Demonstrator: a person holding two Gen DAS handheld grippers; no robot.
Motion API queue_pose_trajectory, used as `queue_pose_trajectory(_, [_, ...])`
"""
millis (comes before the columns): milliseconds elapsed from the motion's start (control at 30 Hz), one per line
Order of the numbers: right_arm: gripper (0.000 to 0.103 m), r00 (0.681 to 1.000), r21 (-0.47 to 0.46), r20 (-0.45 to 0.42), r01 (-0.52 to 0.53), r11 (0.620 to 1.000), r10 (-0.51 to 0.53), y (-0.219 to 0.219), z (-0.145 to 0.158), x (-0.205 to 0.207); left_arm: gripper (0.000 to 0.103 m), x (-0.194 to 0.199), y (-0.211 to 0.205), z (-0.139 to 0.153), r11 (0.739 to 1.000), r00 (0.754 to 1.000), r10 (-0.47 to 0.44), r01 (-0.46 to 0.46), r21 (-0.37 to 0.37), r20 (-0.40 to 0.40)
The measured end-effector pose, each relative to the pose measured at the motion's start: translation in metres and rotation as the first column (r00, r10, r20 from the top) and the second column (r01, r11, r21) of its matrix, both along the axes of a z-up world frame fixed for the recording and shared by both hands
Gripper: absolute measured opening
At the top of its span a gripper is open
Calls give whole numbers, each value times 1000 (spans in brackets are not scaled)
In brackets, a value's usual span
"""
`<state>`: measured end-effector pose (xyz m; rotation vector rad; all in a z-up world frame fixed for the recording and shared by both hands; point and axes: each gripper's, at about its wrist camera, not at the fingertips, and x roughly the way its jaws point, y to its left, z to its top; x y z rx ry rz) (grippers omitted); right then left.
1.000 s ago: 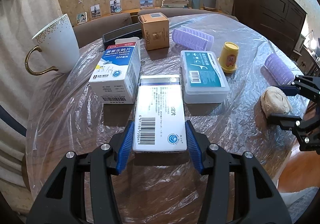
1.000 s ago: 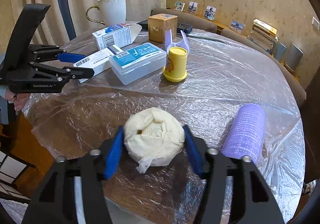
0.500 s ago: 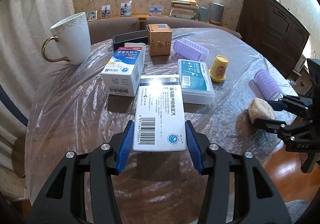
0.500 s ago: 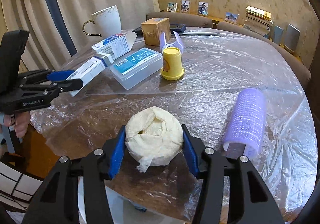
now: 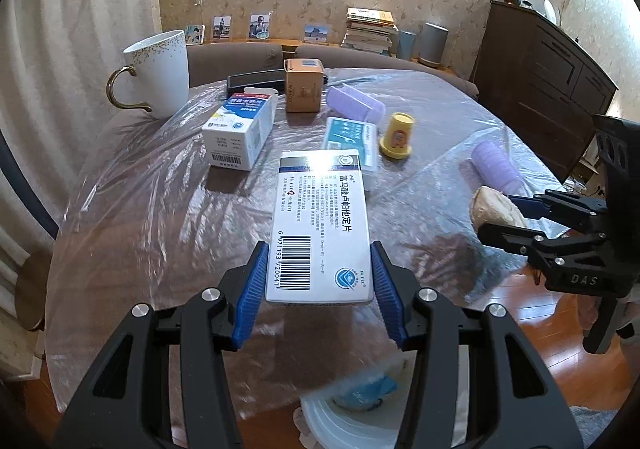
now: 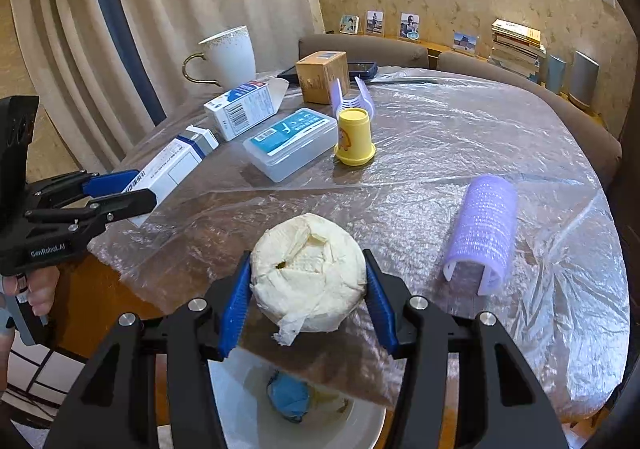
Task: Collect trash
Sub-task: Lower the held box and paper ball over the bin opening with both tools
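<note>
Claws gripping | left claw (image 5: 318, 281): medicine box (image 5: 320, 225) | right claw (image 6: 306, 299): tissue wad (image 6: 308, 273)

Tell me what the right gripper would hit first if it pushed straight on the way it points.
Probably the plastic-covered table, just past the paper wad the right gripper holds; depth is unclear. The purple roller lies off to one side.

On the table (image 5: 132, 217), the mug (image 5: 160, 73) stands behind the medicine box (image 5: 240, 131), apparently just apart.
</note>
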<state>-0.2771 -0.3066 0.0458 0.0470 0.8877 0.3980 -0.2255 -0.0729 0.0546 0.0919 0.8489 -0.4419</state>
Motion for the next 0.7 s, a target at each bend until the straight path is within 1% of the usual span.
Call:
queue_pose_trajectory(400, [52, 999, 10, 0, -32, 999, 32, -6, 6, -33, 52, -40, -11, 5, 1000, 1000, -15, 14, -17, -13])
queue_pose_trajectory(700, [52, 999, 1, -3, -48, 999, 48, -12, 6, -51, 52, -64, -16, 0, 1000, 999, -22, 22, 0, -35])
